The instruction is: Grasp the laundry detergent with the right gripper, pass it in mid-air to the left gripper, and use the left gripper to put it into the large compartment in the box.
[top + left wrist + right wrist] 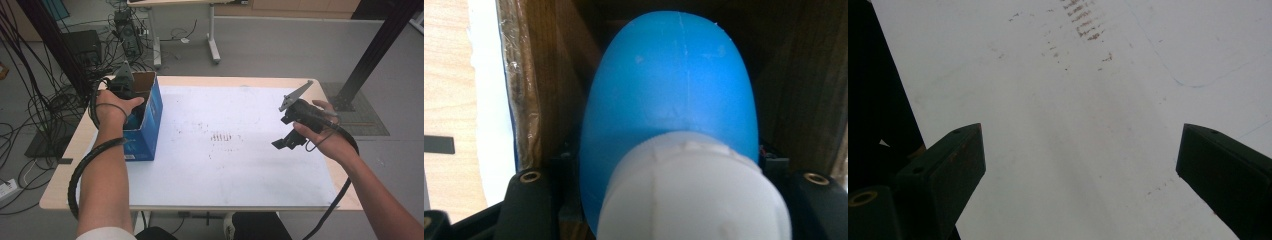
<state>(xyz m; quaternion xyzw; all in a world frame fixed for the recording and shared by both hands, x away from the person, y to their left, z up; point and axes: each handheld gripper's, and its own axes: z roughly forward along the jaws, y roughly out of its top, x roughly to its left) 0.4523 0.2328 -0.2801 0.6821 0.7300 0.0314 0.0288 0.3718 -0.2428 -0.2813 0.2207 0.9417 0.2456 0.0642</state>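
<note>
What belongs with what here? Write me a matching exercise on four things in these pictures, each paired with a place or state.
1. left hand-held gripper
2. right hand-held gripper
3. blue bottle
4. cardboard box

a. stands at the table's left edge
b. reaches down into the box
c. open above the white sheet
d. white-capped, inside the box

Pairs: 1-b, 2-c, 3-d, 4-a
</note>
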